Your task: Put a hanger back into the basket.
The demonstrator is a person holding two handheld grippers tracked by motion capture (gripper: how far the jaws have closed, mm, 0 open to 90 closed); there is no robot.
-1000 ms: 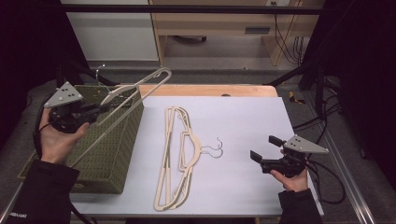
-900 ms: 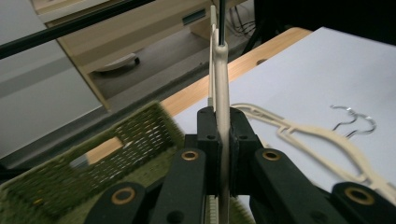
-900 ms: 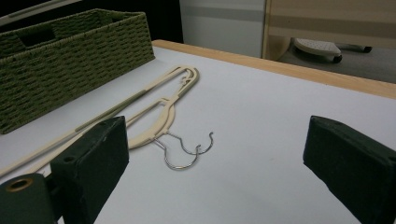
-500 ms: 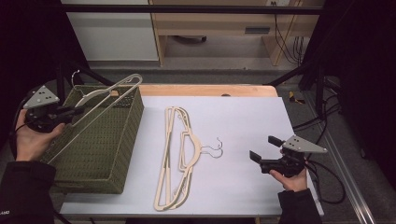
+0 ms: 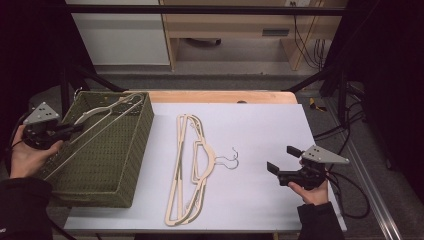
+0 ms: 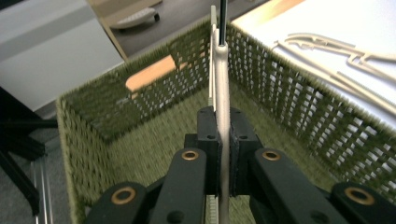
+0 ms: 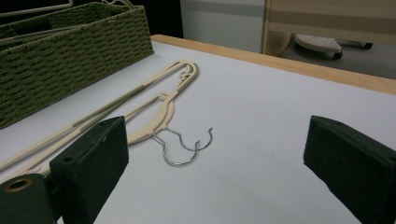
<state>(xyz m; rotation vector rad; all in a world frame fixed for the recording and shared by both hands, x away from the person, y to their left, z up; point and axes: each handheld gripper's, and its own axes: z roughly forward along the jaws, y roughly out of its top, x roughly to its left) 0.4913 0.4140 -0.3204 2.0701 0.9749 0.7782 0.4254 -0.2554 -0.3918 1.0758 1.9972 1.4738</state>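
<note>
Since a second ago, your left hand (image 5: pixel 27 152) has carried the cream plastic clothes hanger (image 5: pixel 95 127) outward and down, from above the woven olive-green basket (image 5: pixel 122 165) to low across its open top, while your right hand (image 5: pixel 312 192) has stayed where it was. Your left hand now sits just outside the basket's left wall, forearm coming in from the bottom edge, with the left hand-held gripper (image 5: pixel 67 131) pointing level across the basket toward the desk (image 5: pixel 265 120). Its jaws are clenched on the hanger's edge; in the left gripper view the thin cream bar (image 6: pixel 222 121) stands pinched between the pads. The hanger's long axis runs diagonally, from the basket's near left side up to its far right corner, shoulder end farthest from you. Your right hand rests on the desk's right side, the right hand-held gripper (image 5: pixel 282 161) released, jaws wide and aimed left at the two cream hangers (image 5: pixel 192 165) lying stacked on the white surface, hooks (image 7: pixel 184 147) toward it. Whether the held hanger touches the basket floor is hard to tell, and its hook is hard to make out against the weave.
</note>
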